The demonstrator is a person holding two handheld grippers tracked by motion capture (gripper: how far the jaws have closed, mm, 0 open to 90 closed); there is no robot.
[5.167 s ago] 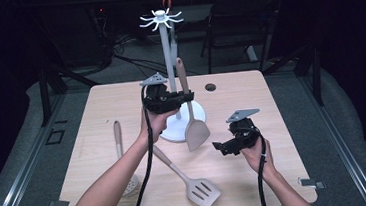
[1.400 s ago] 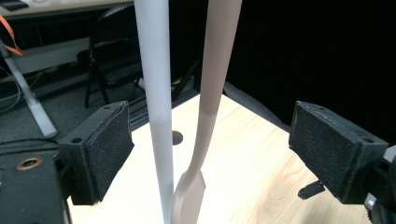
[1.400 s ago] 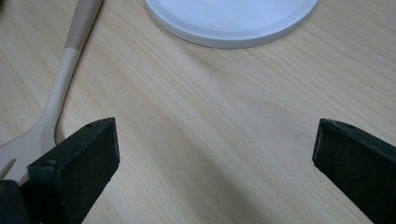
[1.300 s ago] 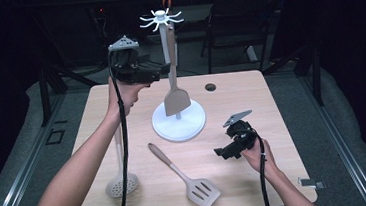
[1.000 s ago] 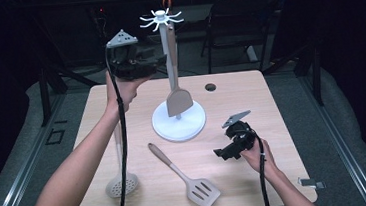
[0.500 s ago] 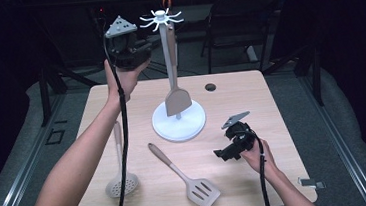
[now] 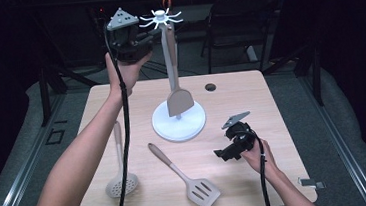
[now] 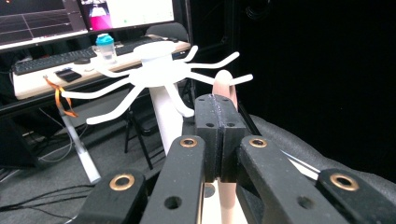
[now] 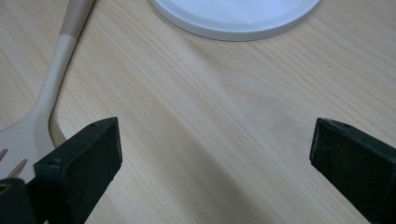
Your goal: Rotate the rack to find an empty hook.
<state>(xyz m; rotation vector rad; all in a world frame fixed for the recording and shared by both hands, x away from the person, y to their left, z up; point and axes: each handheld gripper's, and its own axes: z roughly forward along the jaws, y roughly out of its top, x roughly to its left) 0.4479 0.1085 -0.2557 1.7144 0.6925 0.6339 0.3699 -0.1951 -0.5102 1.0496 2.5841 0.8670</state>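
Note:
A white utensil stand [image 7: 178,121] with a crown of hooks [image 7: 161,18] rises from the table's middle. A beige spatula [image 7: 179,101] hangs from a hook, blade down over the round base. My left gripper [image 7: 146,40] is held high, just left of the hooks, jaws shut with nothing between them. In the left gripper view its pads [image 8: 219,100] meet in front of the spatula's handle end [image 8: 227,86], beside the hooks [image 8: 156,70]. My right gripper [image 7: 224,154] rests on the table at the right, open and empty [image 9: 215,154], facing the stand's base [image 9: 233,16].
A slotted turner [image 7: 185,175] lies on the wooden table [image 7: 251,97] in front of the stand, its handle [image 9: 51,79] near my right gripper's left jaw. A skimmer spoon [image 7: 121,173] lies at the front left. A small dark disc [image 7: 210,87] sits at the back.
Five seconds ago the left gripper held the spatula low by the stand; now the spatula hangs free. Over the last second the left gripper rose a little beside the hooks. The right hand stayed still.

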